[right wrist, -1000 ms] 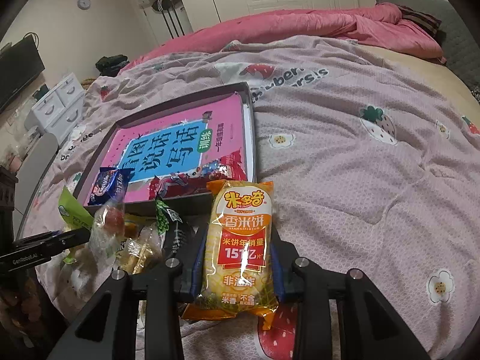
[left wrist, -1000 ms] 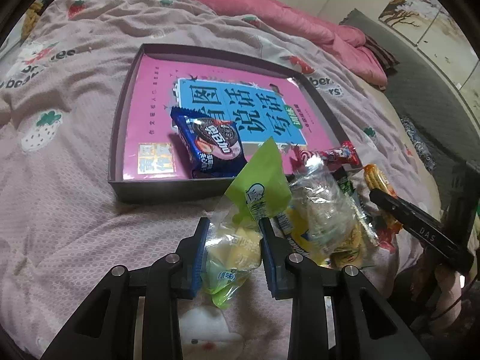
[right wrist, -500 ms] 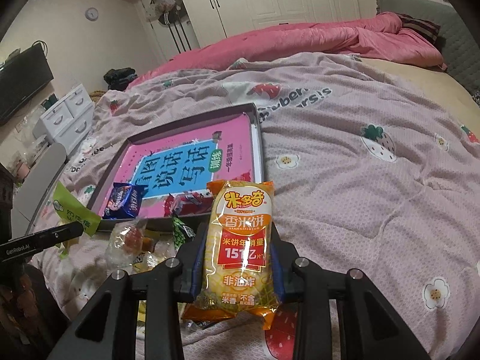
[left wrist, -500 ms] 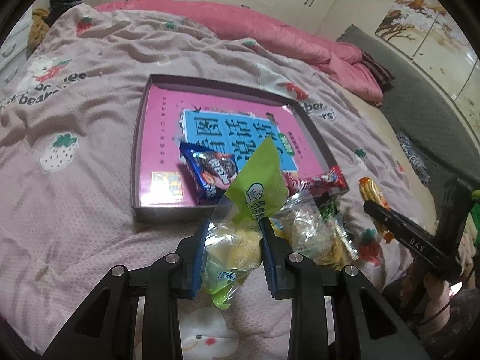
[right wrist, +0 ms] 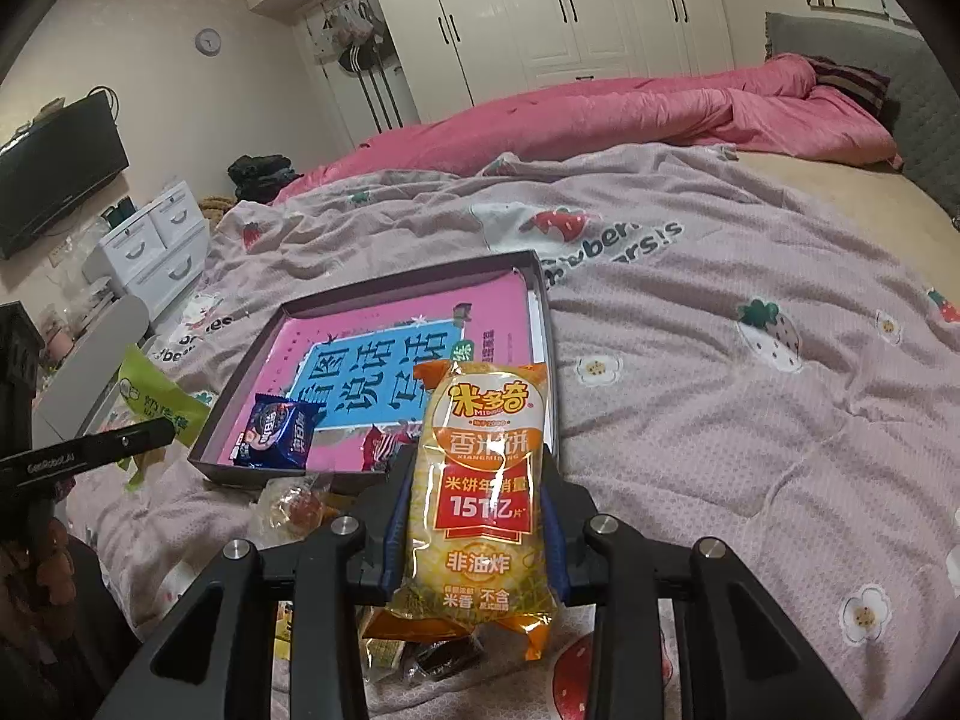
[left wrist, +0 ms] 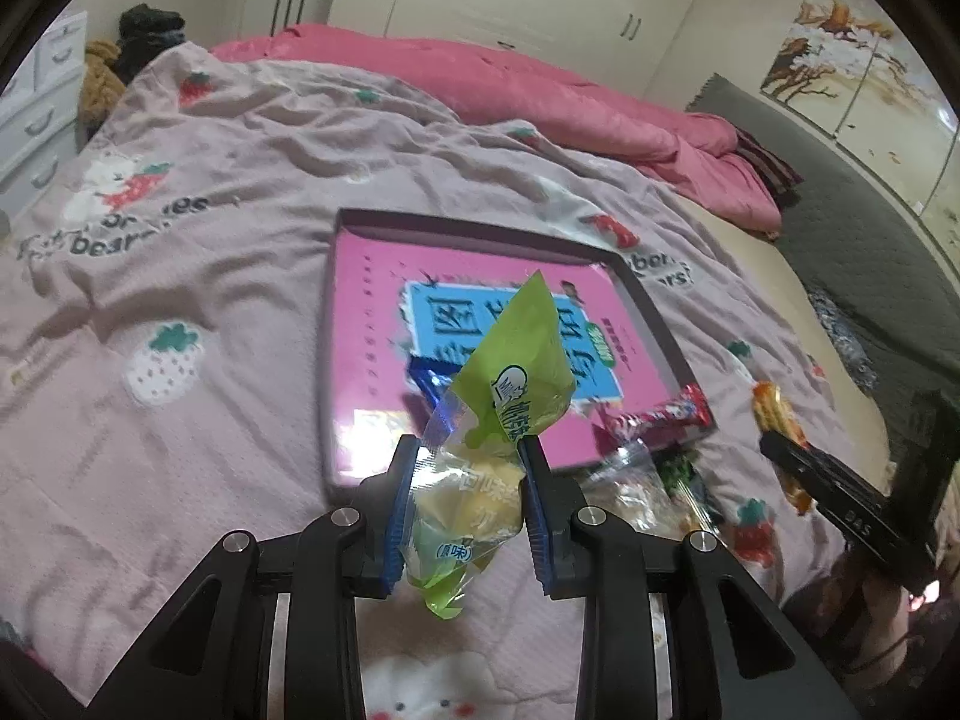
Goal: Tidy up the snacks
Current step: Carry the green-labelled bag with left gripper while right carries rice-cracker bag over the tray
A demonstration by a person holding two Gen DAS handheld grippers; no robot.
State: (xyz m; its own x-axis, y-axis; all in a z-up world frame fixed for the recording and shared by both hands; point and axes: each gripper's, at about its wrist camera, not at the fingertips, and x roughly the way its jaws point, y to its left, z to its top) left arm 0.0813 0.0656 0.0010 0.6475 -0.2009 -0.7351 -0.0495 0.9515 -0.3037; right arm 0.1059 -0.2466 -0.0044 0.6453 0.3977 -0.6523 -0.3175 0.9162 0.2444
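Observation:
My left gripper is shut on a green snack packet and holds it above the bed in front of the shallow grey box. My right gripper is shut on an orange rice cracker pack and holds it up near the box's near right corner. The box holds a pink book, a blue cookie pack and a red wrapped snack. The right gripper also shows in the left wrist view. The left gripper with the green packet shows at the left edge of the right wrist view.
Several loose snacks lie on the pink strawberry bedspread just before the box. A rolled pink duvet lies at the back. White drawers and a TV stand left of the bed.
Both grippers have lifted higher and pulled back from the bed with their packets still held. The box and loose snacks have not moved.

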